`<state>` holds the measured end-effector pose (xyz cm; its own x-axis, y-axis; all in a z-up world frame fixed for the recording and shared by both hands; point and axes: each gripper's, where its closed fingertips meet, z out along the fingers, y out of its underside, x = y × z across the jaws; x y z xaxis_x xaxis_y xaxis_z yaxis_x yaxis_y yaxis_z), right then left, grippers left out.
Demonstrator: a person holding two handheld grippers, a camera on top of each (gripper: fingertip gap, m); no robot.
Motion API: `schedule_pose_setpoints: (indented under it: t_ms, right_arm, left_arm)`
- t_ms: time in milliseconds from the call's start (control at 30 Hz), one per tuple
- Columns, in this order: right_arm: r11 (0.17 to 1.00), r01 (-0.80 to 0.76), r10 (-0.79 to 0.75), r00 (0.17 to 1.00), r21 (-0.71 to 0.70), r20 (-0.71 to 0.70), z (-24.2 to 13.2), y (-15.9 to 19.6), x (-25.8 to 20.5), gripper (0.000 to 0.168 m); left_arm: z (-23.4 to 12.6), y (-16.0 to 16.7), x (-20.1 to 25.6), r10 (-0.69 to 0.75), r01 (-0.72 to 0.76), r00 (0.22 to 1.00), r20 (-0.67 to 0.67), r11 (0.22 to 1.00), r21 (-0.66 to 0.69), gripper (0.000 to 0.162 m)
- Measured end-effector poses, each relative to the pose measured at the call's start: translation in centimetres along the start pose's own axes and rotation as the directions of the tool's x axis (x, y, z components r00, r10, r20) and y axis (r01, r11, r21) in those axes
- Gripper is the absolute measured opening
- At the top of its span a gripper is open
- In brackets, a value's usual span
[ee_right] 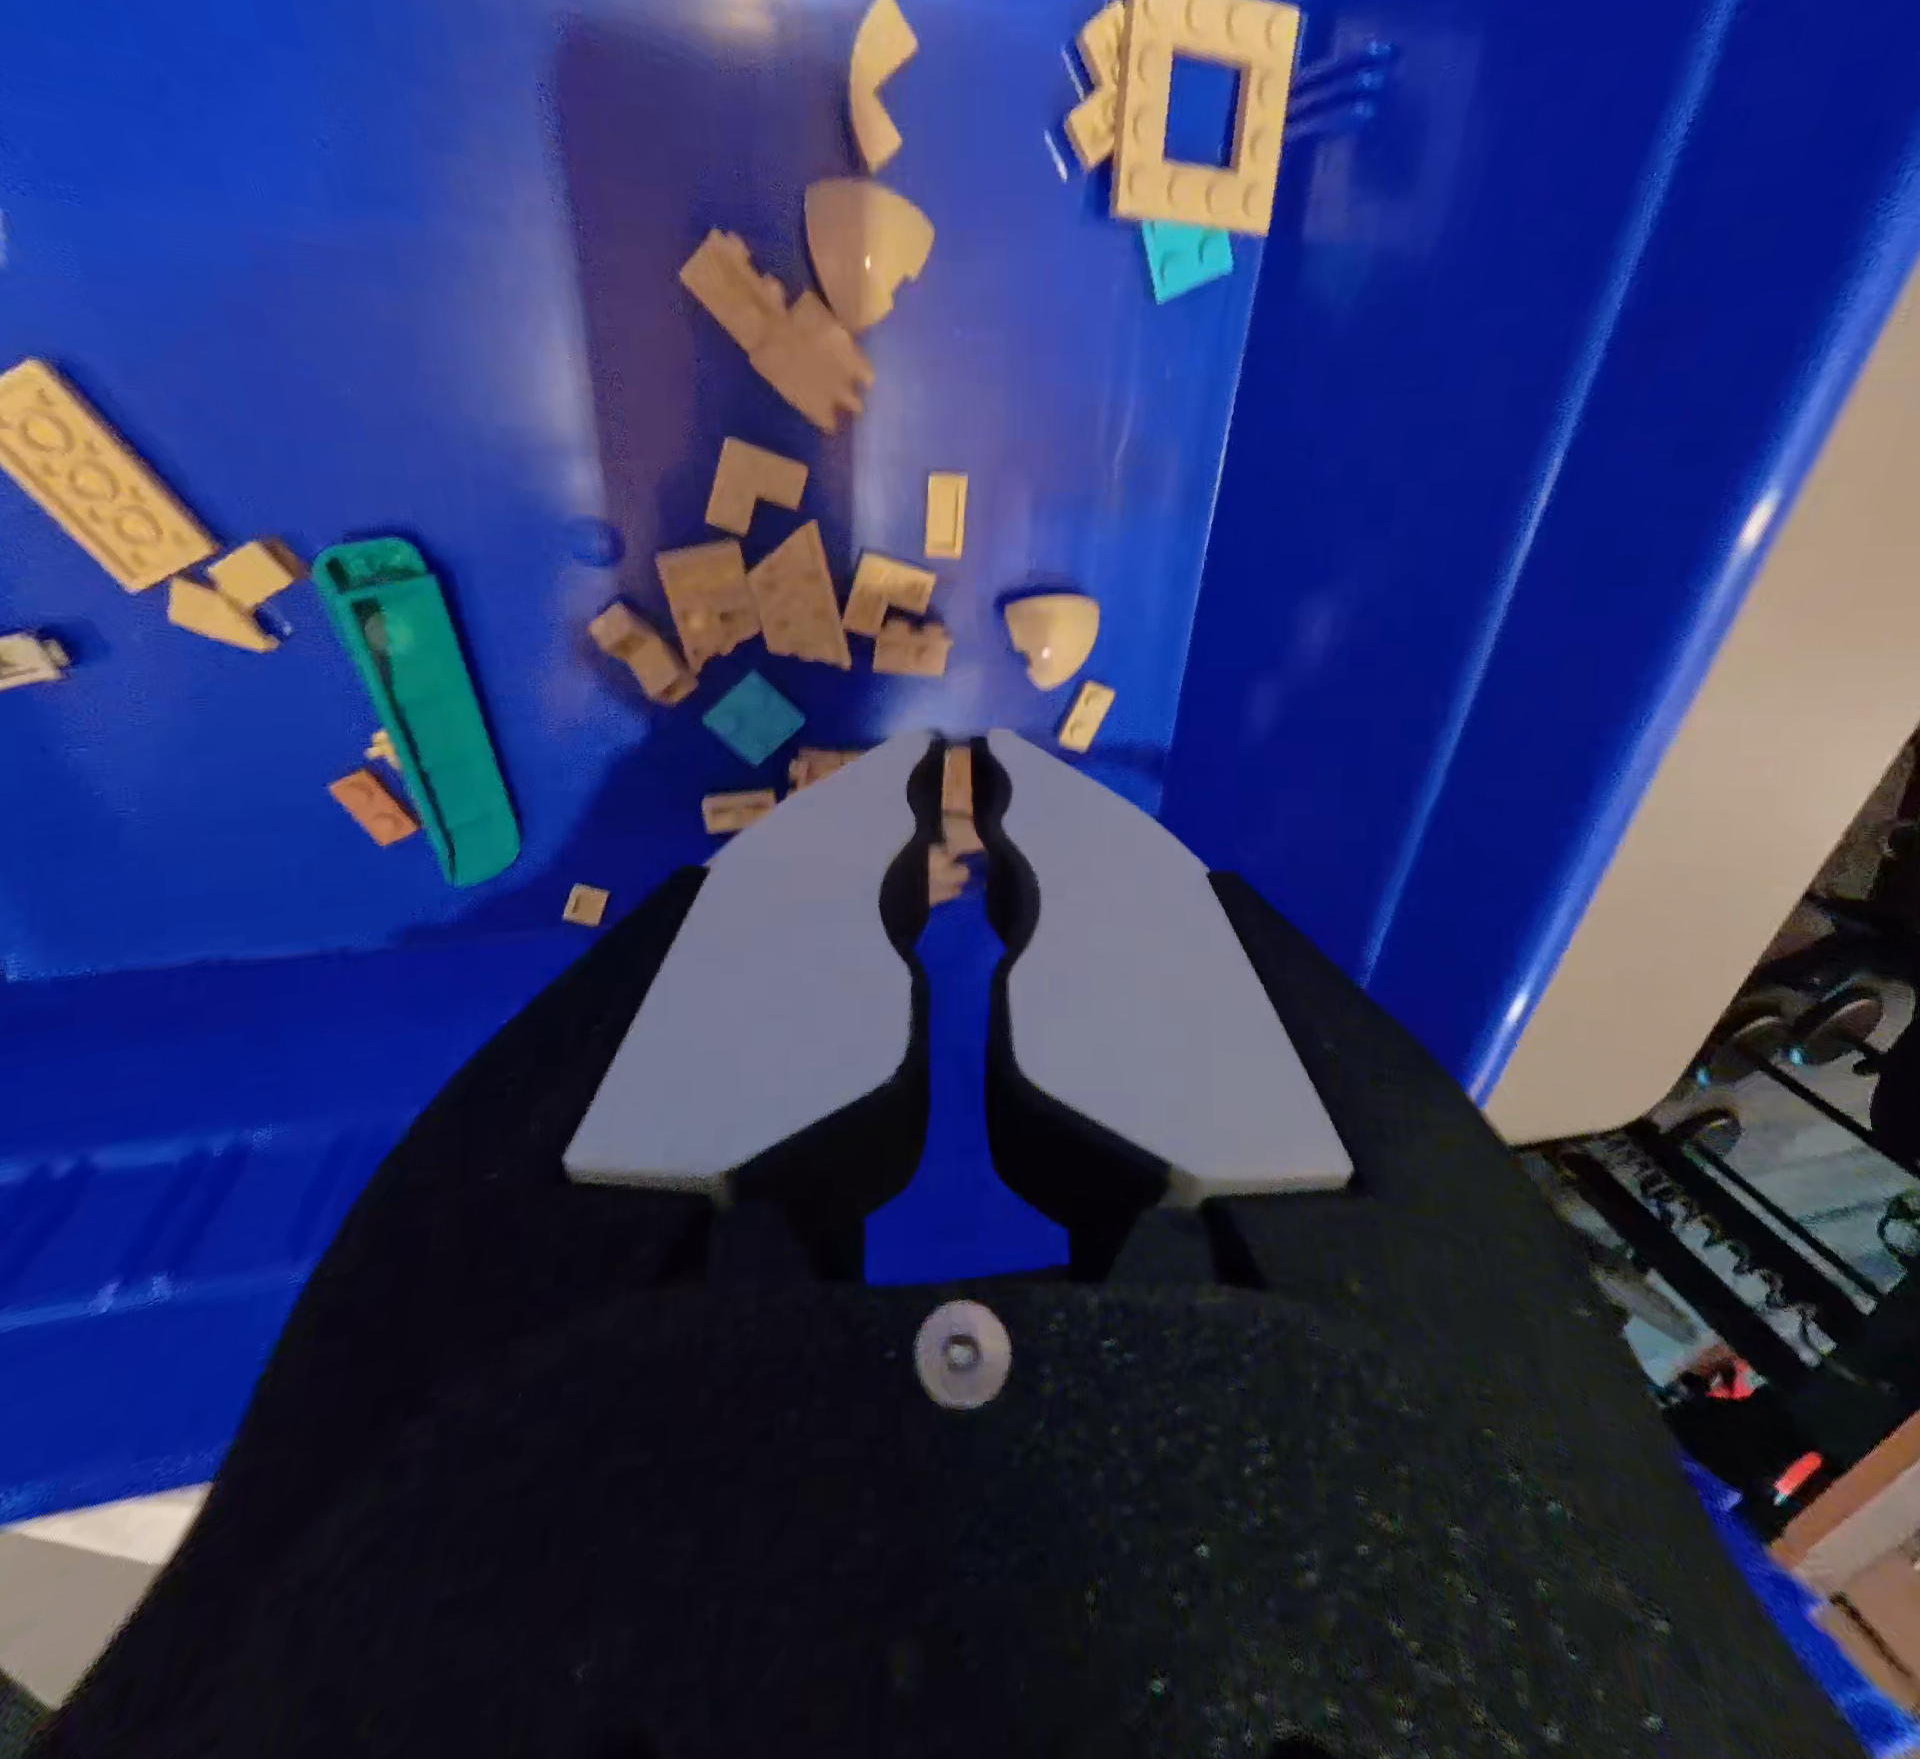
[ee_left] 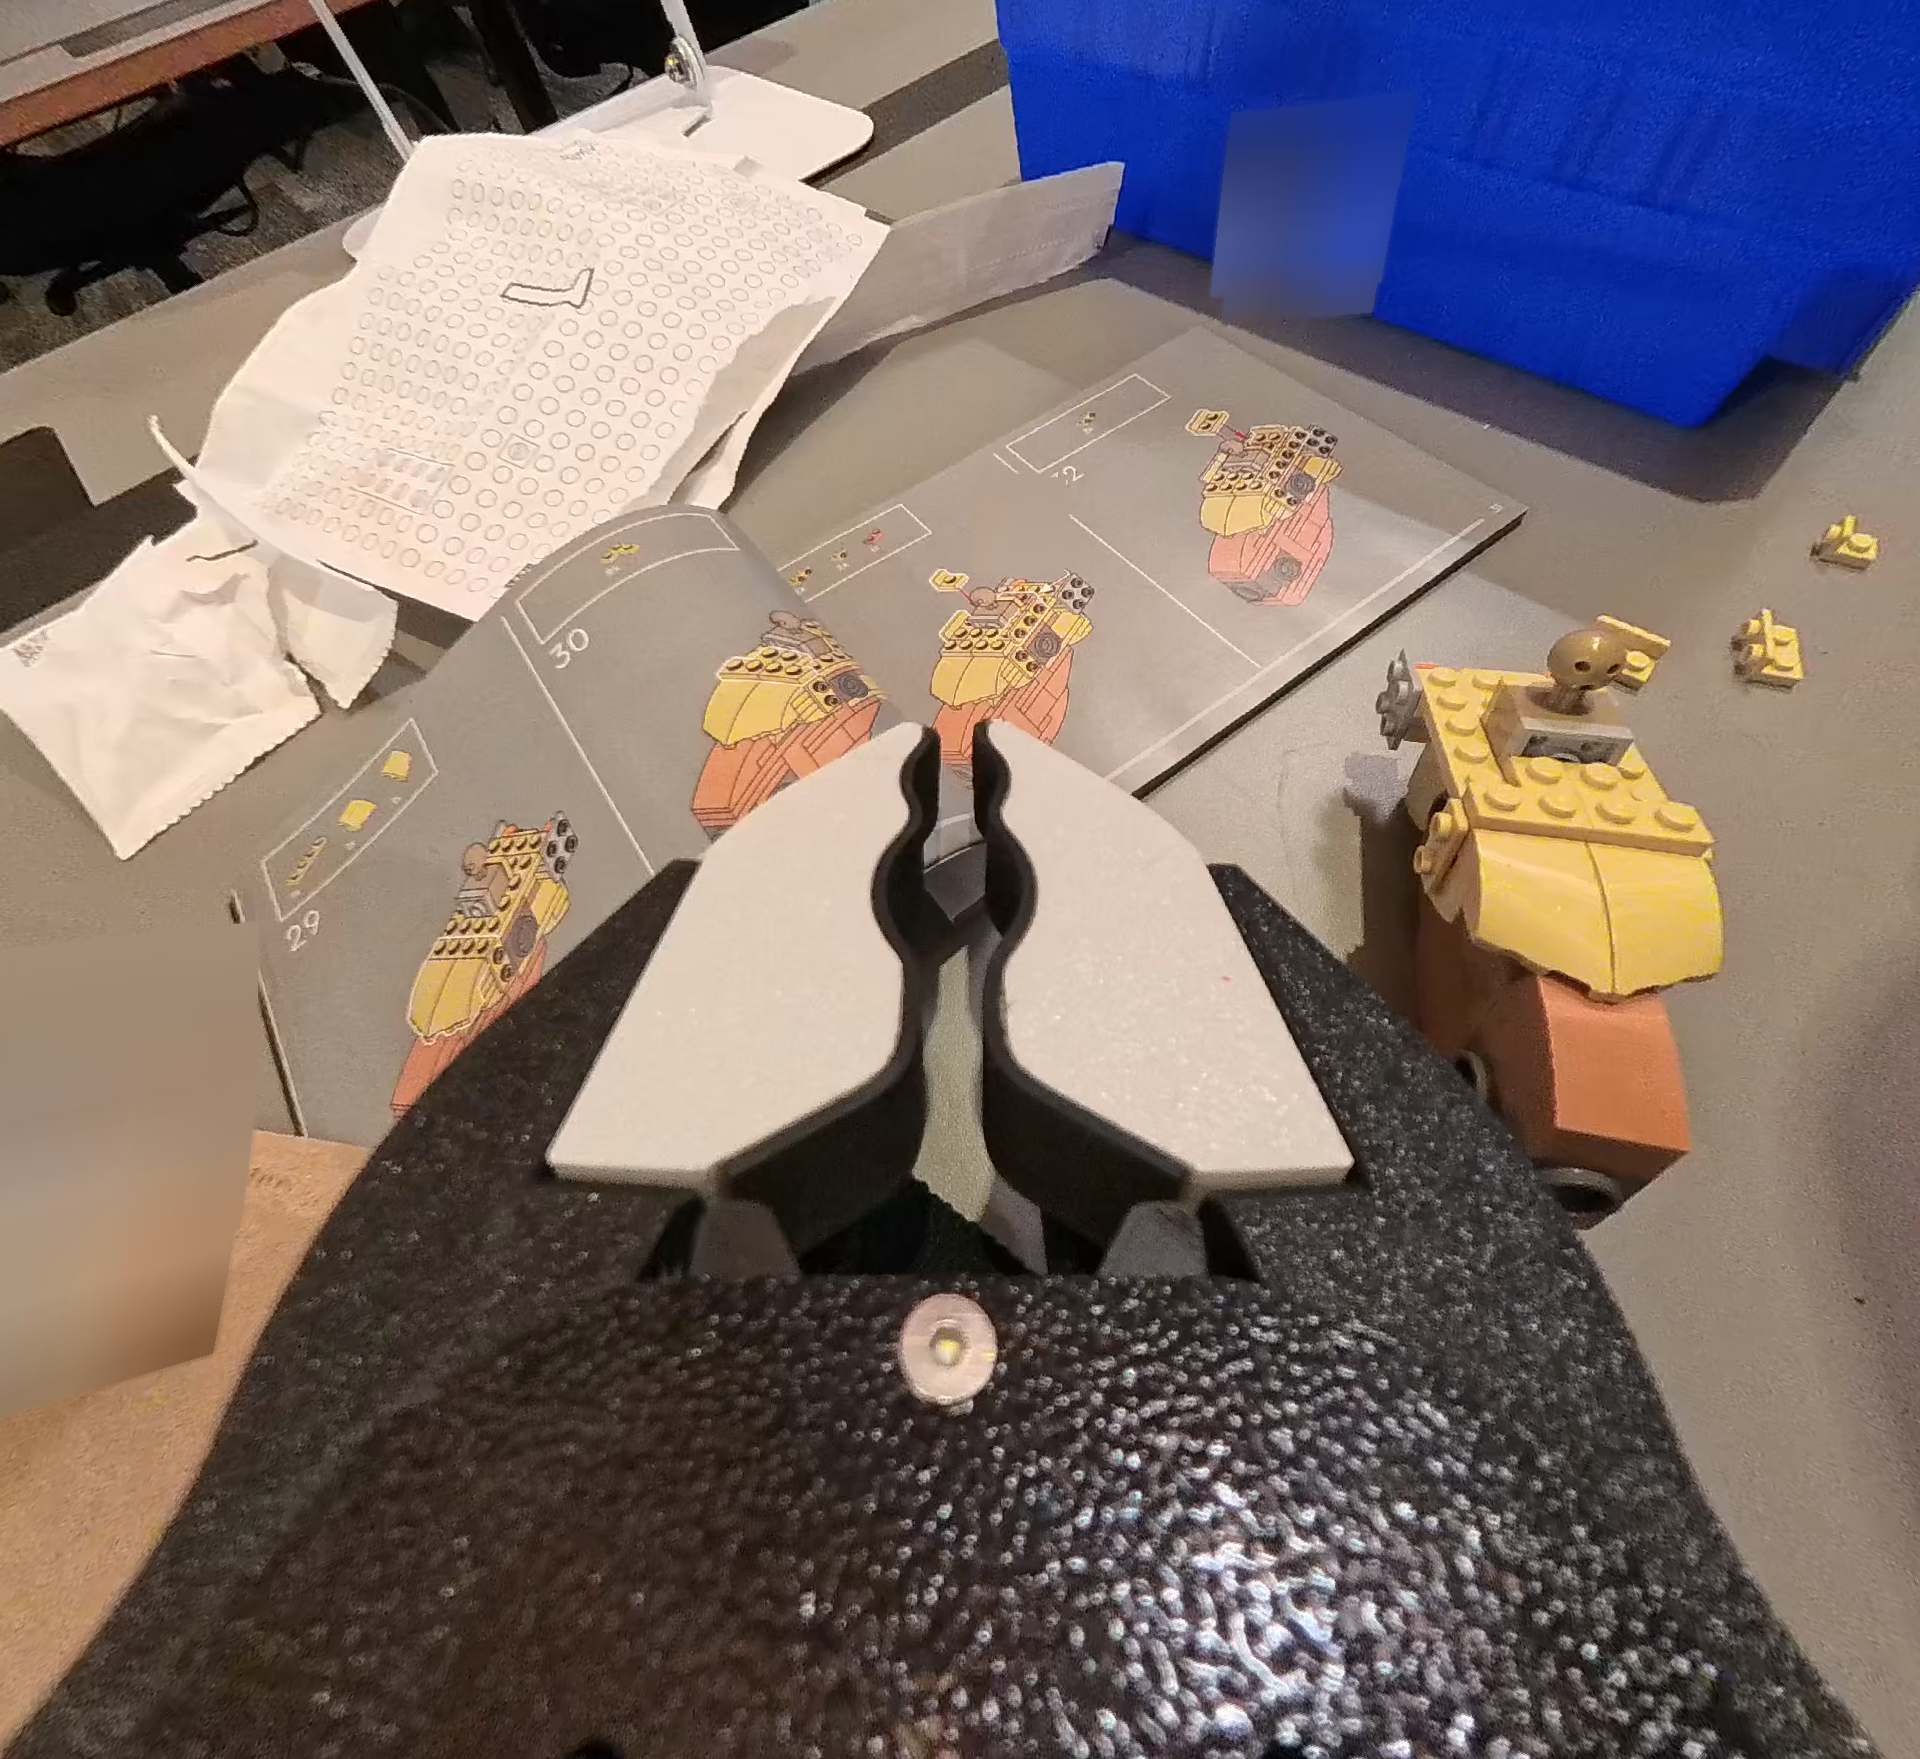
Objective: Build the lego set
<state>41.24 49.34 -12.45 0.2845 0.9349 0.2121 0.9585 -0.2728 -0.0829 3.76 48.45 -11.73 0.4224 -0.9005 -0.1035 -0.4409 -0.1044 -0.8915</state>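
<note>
Left gripper hangs over the instruction booklet, jaws nearly closed on nothing; the half-built model sits just to its right. Right gripper dips into the blue bin, narrow jaws pinching a tan piece among loose bricks.

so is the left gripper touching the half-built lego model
Apart. The left wrist view shows grey table between the left gripper and the lego model, which stands off to its right.
</note>
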Motion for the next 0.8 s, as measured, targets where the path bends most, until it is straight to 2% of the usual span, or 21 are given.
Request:
schedule_pose_setpoints:
  t_ms: [200,533,800]
  right_arm:
    - [0.989,-0.125,0.130,0.990,0.083,-0.057,-2.5,2.0,-1.4,0.009]
    - [0.876,-0.240,0.313,0.943,0.418,-0.115,-6.8,-0.6,-1.0,0.009]
    - [0.823,-0.275,0.386,0.912,0.497,-0.136,-9.3,-1.5,1.3,0.009]
  left_arm:
    - [0.1,0.0,0.1,-0.003,0.003,1.000,-0.005,1.000,0.000,0.006]
    - [0.4,-0.1,-0.3,0.001,-0.002,1.000,0.001,1.000,0.023,0.006]
    - [0.3,-1.6,-0.8,0.004,-0.003,1.000,-0.008,0.997,0.076,0.006]
